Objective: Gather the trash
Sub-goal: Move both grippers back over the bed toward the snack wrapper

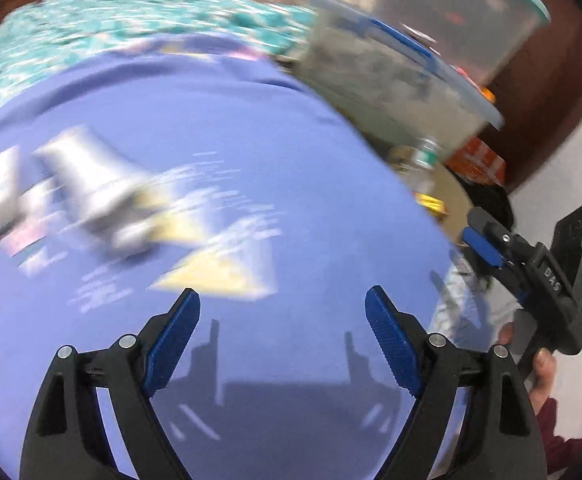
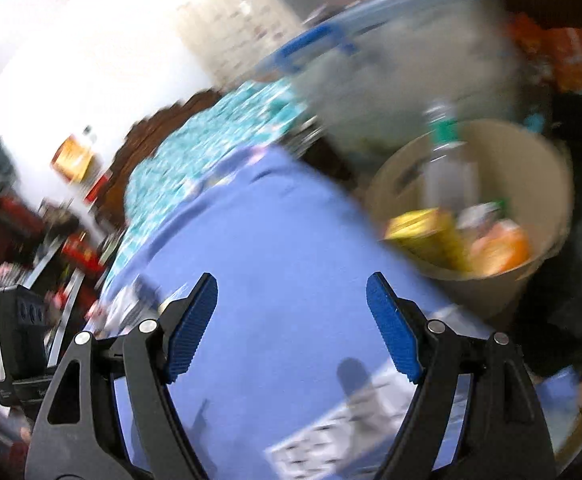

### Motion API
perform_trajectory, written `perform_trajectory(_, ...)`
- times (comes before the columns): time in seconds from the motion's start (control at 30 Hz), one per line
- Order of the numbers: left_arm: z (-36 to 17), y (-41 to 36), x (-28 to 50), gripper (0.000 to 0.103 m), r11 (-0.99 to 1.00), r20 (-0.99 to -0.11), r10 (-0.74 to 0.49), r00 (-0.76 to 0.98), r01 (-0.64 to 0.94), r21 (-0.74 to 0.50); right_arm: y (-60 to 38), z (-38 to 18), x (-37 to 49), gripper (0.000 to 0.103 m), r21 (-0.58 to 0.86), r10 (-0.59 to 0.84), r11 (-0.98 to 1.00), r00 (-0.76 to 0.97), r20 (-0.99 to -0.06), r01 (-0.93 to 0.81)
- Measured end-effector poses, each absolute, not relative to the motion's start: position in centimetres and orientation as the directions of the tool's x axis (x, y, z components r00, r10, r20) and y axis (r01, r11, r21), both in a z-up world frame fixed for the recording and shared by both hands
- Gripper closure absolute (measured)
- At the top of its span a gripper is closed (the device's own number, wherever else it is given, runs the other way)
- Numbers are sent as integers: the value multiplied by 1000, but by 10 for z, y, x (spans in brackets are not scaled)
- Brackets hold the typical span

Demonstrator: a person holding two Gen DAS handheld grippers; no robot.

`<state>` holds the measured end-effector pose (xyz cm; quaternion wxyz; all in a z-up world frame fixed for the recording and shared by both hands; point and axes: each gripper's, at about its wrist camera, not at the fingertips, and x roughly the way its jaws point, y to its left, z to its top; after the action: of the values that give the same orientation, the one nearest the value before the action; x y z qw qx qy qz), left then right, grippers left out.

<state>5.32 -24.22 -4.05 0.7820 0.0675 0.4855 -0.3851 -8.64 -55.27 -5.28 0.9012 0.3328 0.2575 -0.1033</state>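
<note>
Both views badly motion-blurred. Left hand-held gripper [image 1: 283,304] w/ jaws wide, nothing btwn them, over the blue-purple bed sheet [image 1: 251,140]; pale blurred scraps [image 1: 91,184], probably wrappers, at 10 o'clock. Right hand-held gripper [image 2: 291,292] also wide open, empty; round beige bin [image 2: 531,184] w/ clear plastic bottle [image 2: 447,168] and yellow packet [image 2: 423,232] at 2 o'clock.

The left gripper [image 1: 281,304] hangs over a blue sheet [image 1: 251,152], its jaws wide apart with nothing between them. Blurred silver and yellow wrappers [image 1: 103,188] lie toward the sheet's left edge, and a pale yellow triangular scrap [image 1: 219,272] lies just ahead of the fingertips. Past the right edge the right gripper [image 1: 487,240] shows, held in a hand [image 1: 539,372]. Beyond it stands a bin [image 1: 457,190] with a bottle [image 1: 425,160] inside
</note>
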Motion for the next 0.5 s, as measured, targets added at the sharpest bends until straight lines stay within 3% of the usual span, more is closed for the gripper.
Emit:
perform_trajectory(0.13,-35,-160,74,22,814,-813,-457,360,537,-220,-514,-58,-62,25,538,72,793,832,-551,287)
perform_trajectory(0.3,-26,-54,124,15,951,-808,-292,512,242,-190,-456,-59,-28,25,506,181,844,795,-579,177)
perform_trajectory(0.5,-40,-9,178,9,977,-816,-204,541,66,-201,-401,-51,13,25,448,260,892,744,-615,59)
